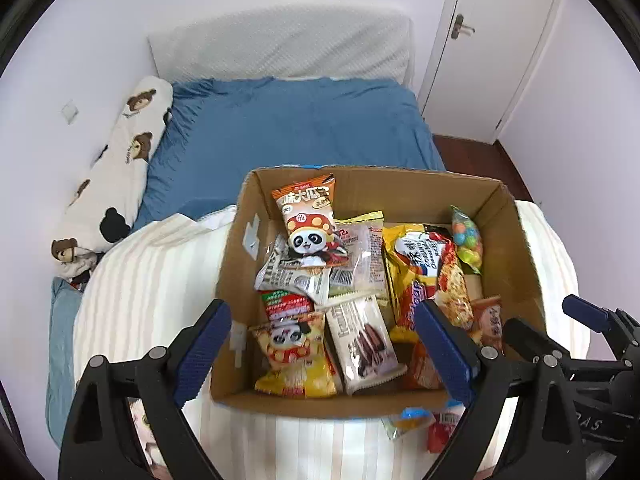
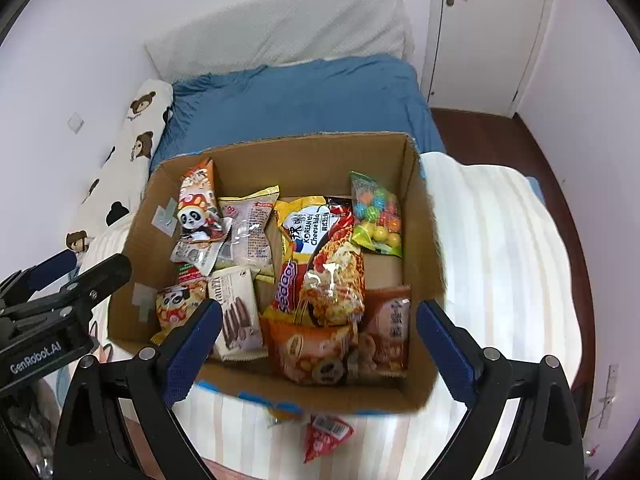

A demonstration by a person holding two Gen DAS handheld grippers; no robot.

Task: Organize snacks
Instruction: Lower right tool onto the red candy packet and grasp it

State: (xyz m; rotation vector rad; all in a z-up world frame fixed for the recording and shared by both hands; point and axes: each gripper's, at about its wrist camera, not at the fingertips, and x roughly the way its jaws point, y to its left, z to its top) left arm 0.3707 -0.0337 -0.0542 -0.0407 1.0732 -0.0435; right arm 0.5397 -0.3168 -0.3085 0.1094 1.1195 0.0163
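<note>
Both grippers hang empty with jaws spread wide: the left gripper (image 1: 324, 344) and right gripper (image 2: 320, 344) hover above the cardboard box (image 2: 424, 280) on the striped bedding (image 2: 500, 240). Most snacks already lie inside, packed flat, while a red packet (image 2: 326, 436) lies outside by the near wall, likely the next pick.

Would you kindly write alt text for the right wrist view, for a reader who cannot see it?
An open cardboard box full of snack packets, among them a noodle pack and a bag of coloured gumballs, sits on a striped blanket on a blue bed. The right gripper is open and empty above the box's near edge, and a small red packet lies outside it.
</note>
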